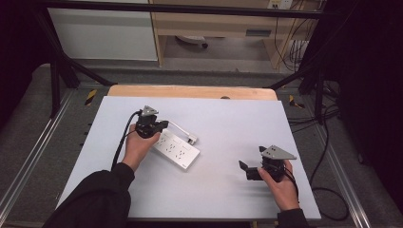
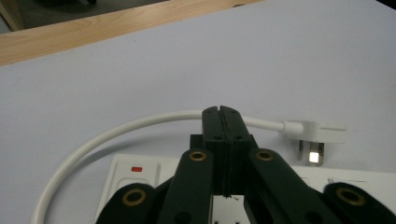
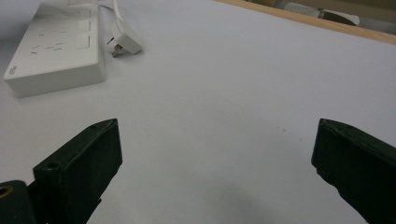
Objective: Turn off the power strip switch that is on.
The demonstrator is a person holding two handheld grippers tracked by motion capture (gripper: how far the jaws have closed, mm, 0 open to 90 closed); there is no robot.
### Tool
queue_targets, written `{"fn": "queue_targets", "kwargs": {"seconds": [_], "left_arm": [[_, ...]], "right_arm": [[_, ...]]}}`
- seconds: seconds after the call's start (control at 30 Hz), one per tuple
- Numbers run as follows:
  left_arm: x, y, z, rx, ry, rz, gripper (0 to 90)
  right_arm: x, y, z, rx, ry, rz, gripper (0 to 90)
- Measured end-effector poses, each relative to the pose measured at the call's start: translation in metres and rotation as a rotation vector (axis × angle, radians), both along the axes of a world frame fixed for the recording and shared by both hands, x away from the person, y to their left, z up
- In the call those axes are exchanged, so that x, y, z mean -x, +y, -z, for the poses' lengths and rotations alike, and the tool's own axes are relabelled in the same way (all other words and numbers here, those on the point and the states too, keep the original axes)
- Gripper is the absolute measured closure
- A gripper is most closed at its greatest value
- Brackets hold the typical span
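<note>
- The right tongs (image 1: 248, 170) rest nearest the person, low on the pale grey counter (image 1: 223, 190), jaws spread wide with nothing between them; in the right gripper view only bare counter lies between the two black jaws.
- Farther in, the left tongs (image 1: 159, 127) sit over the far end of the white rectangular plastic power strip (image 1: 177, 150), which lies flat and slantwise on the left half of the counter.
- In the left gripper view the left jaws are clenched together, pad against pad. The thin white round cord (image 2: 116, 130) passes behind their tips; whether any of it is pinched there cannot be told.
- That cord loops from the strip's end, near its switch with a small red mark (image 2: 137, 169), round to the white flat-sided plug (image 2: 322, 133), which lies on the counter just beyond the strip with its metal pins showing.
- The step in hand looks like taking up the cord or plug. Doing it well probably means gripping close to the plug body rather than mid-cord, so the plug does not dangle or twist.
- Little obstructs the work: the strip's own body lies just beneath the left tongs and could be nudged.
- Beyond the mat runs the counter's bare wooden edge (image 1: 190, 91), then dark frame bars and loose cables on the floor.
</note>
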State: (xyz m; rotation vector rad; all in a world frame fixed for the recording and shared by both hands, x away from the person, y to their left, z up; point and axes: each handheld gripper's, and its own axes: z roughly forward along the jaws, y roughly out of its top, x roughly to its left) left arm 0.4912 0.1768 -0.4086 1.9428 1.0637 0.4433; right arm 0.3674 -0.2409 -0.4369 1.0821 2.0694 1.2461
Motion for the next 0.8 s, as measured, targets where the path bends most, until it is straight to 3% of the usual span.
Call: {"fn": "queue_targets", "kwargs": {"seconds": [0.5,0.8], "left_arm": [[-0.004,0.001,0.012,-0.065,0.043,-0.004,89.9],[-0.001,0.001,0.018,-0.055,0.055,0.0,89.9]], "right_arm": [[0.0,0.0,0.0,0.0,0.001,-0.003,2.2],[0.0,0.001,0.0,0.0,0.005,-0.001,2.2]]}}
